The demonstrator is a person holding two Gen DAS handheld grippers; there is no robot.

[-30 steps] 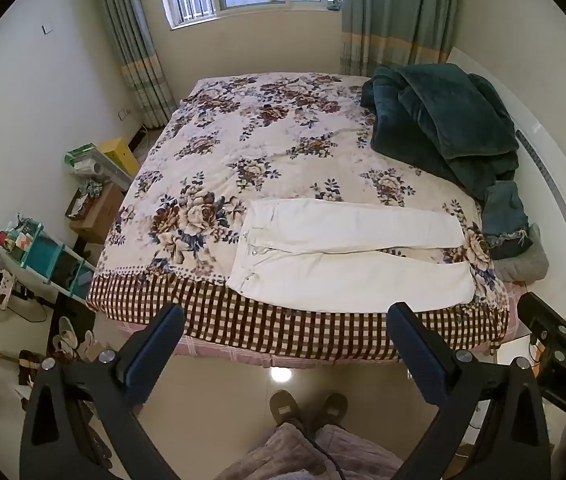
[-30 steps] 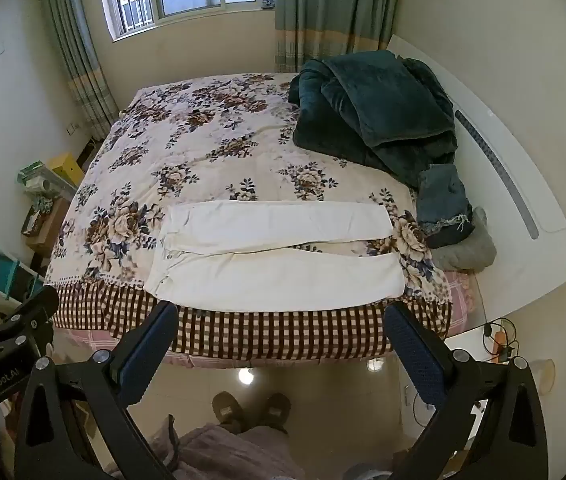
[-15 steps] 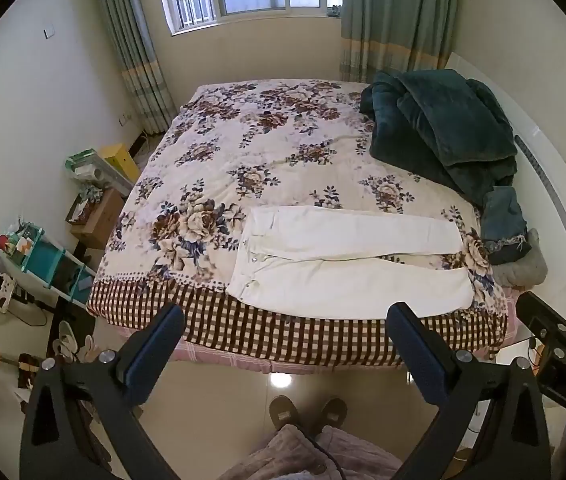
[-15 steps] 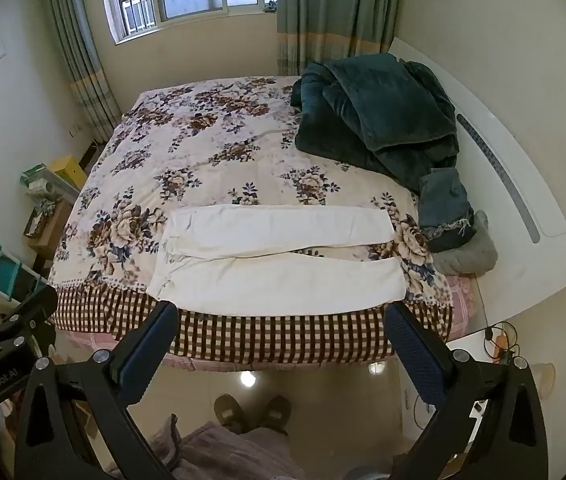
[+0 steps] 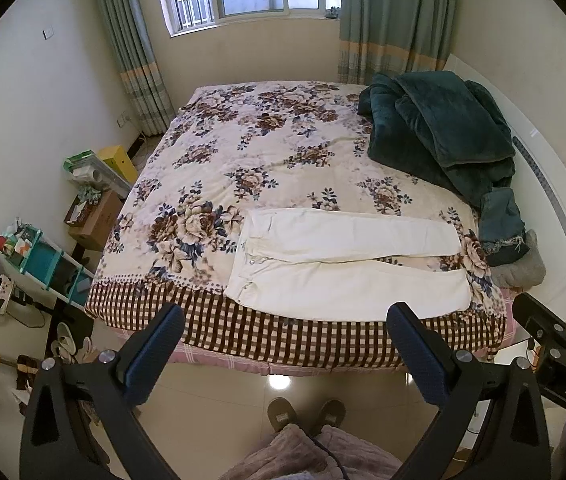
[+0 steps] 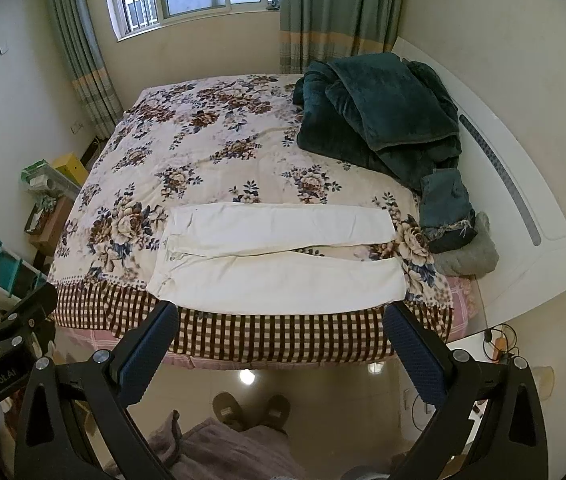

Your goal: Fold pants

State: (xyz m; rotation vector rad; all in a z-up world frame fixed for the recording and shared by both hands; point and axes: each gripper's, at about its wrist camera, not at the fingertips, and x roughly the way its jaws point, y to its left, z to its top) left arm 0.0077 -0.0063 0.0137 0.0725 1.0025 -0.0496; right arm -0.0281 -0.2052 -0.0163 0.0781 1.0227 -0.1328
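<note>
White pants lie flat on the near side of the flowered bed, waist to the left, both legs stretched to the right and slightly apart. They also show in the right wrist view. My left gripper is open and empty, held high above the floor in front of the bed's near edge. My right gripper is open and empty at the same height, just right of the left one.
A dark green blanket and folded jeans sit at the bed's right side by the white headboard. Boxes and a teal shelf stand on the left. The person's slippered feet stand on the tiled floor.
Both views have tilted upward slightly, so the bed and pants sit lower in each frame. Both grippers stay open.
</note>
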